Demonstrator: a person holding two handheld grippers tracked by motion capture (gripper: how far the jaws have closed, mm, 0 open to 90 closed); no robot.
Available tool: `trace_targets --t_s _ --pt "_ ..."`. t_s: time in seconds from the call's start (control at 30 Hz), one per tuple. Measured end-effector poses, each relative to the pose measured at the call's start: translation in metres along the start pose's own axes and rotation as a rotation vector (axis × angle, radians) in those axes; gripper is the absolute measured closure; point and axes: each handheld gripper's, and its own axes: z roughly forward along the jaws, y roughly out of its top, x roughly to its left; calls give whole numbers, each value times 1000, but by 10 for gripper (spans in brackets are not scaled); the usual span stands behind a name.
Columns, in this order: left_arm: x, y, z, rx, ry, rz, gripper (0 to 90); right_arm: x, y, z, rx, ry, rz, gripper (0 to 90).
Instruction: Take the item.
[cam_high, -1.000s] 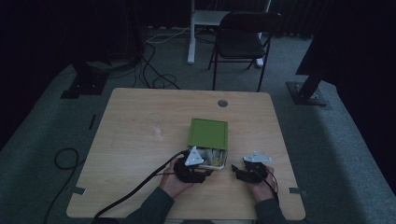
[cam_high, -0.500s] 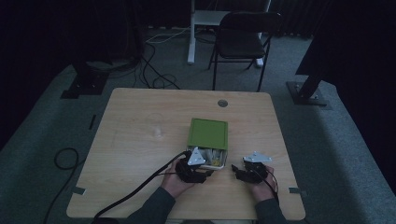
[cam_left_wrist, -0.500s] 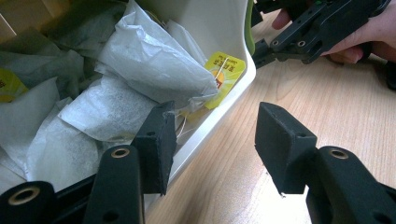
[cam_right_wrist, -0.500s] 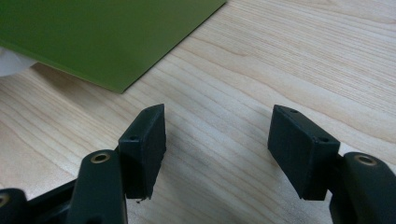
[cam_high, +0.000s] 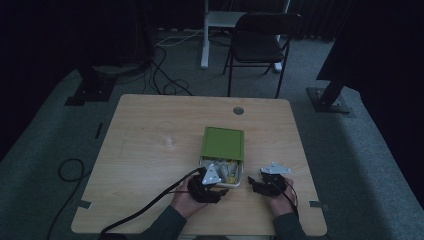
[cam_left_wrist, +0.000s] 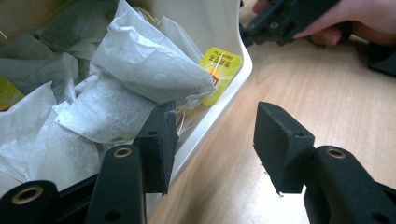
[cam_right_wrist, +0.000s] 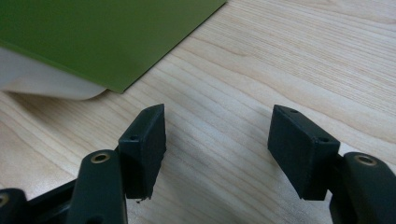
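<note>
Wooden table (cam_high: 150, 150), left tool (cam_left_wrist: 212, 135) wide astride tea box (cam_left_wrist: 233, 88) rim, right tool (cam_right_wrist: 217, 140) wide, low.

Left gripper (cam_left_wrist: 212, 137), right gripper (cam_right_wrist: 217, 147): jaws apart

**Box rim splits the left gripper's gap**

The left gripper (cam_left_wrist: 212, 140) straddles the white box (cam_left_wrist: 219, 100) rim; tea bags (cam_left_wrist: 140, 70) crowd the inner side. Bare table (cam_right_wrist: 289, 60) lies open before the right gripper (cam_right_wrist: 217, 149), the green lid (cam_right_wrist: 93, 32) just beside.
</note>
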Motion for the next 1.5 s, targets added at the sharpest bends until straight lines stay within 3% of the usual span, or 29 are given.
trace_targets --t_s 0.17,0.23,0.33,0.6,0.87,1.07,1.5 --pt "-5 -2 -6 -5 -16 -1 537 0 0 0 0 0 0 365" --pt "-7 1 -10 -33 -19 -1 545 0 0 0 0 0 0 365" --pt "-6 7 -18 -87 4 -24 545 0 0 0 0 -2 0 365" --pt "-1 21 -28 -152 41 -41 538 0 0 0 0 -3 2 365" --pt "9 32 -27 -164 87 -65 550 0 0 0 0 -3 1 365" --pt "16 37 -20 -141 111 -68 589 0 0 0 0 -2 2 365" --pt "18 35 -5 -99 111 -74 653 0 0 0 0 -3 2 364"
